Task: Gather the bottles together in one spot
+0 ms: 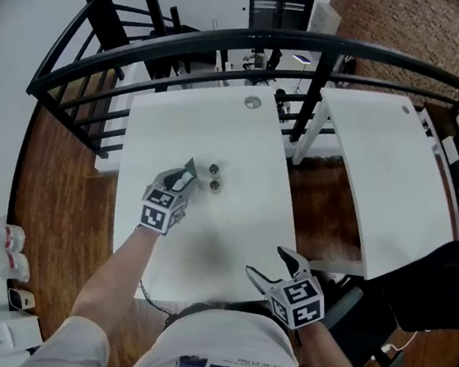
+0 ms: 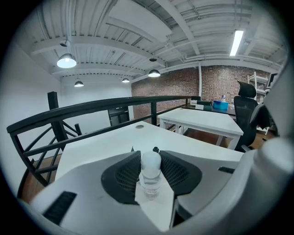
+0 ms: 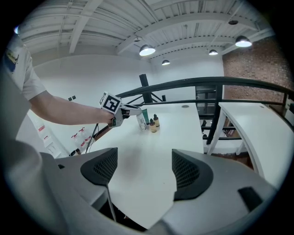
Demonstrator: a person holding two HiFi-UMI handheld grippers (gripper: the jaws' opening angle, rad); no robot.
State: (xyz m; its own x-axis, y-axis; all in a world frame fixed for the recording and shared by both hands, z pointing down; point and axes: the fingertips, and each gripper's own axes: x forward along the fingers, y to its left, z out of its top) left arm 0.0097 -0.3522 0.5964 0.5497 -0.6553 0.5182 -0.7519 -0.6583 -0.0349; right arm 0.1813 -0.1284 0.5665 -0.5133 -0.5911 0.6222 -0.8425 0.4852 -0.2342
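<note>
Left tool [image 1: 187,173] grips a clear bottle [image 2: 150,178] beside two brown dropper bottles [image 1: 214,185], middle of the bench [image 1: 247,139]. Next, I think: let go gently. Right tool [image 3: 142,172] is open, empty.

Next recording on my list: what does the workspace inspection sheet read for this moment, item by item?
Surface: white table, with a grommet near its far edge.
Job's things: clear white-capped bottle between the left jaws; one amber dropper bottle, a second dropper bottle and a green tube close beside it.
Clutter: nothing seen on the table.
Grippers: left gripper shut on the bottle; right gripper open, empty.
Cables: dark cable at the near table edge.
Surroundings: black railing, second white table, brick wall.
</note>
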